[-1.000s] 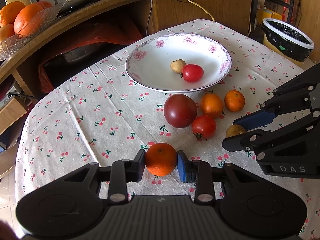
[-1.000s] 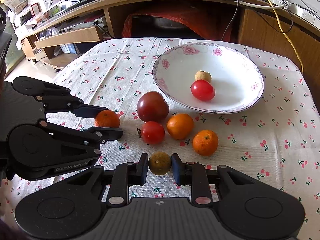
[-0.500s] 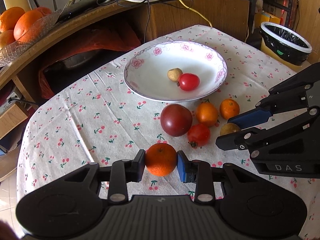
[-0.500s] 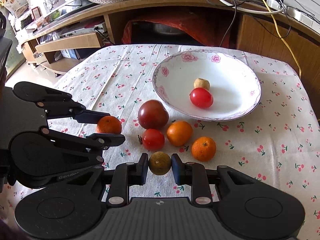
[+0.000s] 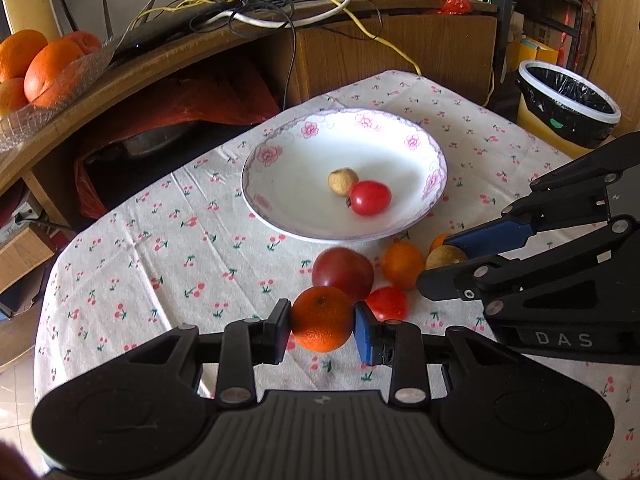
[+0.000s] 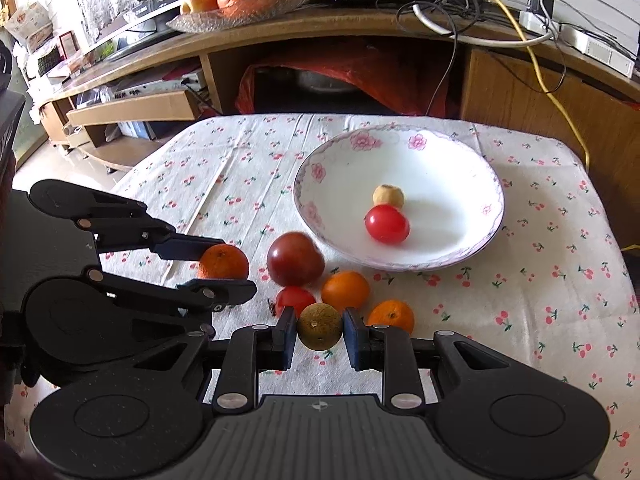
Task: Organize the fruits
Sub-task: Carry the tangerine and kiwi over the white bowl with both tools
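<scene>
My left gripper [image 5: 322, 330] is shut on an orange tangerine [image 5: 322, 318] and holds it above the cloth; it also shows in the right wrist view [image 6: 223, 261]. My right gripper [image 6: 319, 334] is shut on a small brown-green fruit [image 6: 319, 326], also seen in the left wrist view [image 5: 444, 257]. A white floral bowl [image 5: 280, 156] holds a red tomato [image 5: 370, 198] and a small tan fruit [image 5: 342, 182]. On the cloth lie a dark red tomato [image 6: 295, 258], a small red tomato [image 6: 295, 298] and two oranges [image 6: 346, 290] [image 6: 392, 316].
A floral tablecloth [image 5: 160, 256] covers the table. A wooden shelf behind carries a glass dish of oranges [image 6: 240, 4] and cables [image 5: 280, 4]. A lined bin [image 5: 568, 108] stands at the far right.
Both grippers have risen with their fruit still held. The bowl and loose fruit now look farther off.
</scene>
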Motion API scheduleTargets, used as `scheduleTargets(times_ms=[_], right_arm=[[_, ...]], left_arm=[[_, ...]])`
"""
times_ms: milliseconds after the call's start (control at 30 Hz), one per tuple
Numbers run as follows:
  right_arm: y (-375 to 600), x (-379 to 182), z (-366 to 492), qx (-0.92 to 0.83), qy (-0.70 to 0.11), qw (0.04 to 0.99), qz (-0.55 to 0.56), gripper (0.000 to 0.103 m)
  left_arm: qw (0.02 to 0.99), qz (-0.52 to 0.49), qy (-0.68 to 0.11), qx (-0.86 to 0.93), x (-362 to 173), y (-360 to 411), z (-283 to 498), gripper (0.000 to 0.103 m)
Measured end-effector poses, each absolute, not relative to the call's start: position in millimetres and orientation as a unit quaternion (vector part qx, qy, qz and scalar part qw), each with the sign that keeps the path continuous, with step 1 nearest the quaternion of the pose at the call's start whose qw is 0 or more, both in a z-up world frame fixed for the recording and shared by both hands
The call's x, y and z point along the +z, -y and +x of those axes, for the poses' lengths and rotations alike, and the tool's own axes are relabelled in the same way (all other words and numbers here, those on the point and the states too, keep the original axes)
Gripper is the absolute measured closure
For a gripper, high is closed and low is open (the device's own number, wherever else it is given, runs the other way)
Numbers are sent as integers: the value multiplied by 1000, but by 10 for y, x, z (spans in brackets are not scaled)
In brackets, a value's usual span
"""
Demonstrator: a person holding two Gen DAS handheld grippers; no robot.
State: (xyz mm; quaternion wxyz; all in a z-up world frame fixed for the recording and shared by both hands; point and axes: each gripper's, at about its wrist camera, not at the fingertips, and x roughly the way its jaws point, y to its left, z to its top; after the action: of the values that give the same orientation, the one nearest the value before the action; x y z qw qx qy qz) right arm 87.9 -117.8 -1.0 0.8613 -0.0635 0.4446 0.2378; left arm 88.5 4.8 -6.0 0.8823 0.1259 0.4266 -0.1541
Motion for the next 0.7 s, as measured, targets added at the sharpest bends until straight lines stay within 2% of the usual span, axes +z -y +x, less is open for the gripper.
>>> scheduleTargets(times_ms=[700], right_arm=[[1305, 213, 1108, 206, -410, 887, -52, 81]], left_arm=[[894, 111, -410, -144, 129, 87, 1287, 62]])
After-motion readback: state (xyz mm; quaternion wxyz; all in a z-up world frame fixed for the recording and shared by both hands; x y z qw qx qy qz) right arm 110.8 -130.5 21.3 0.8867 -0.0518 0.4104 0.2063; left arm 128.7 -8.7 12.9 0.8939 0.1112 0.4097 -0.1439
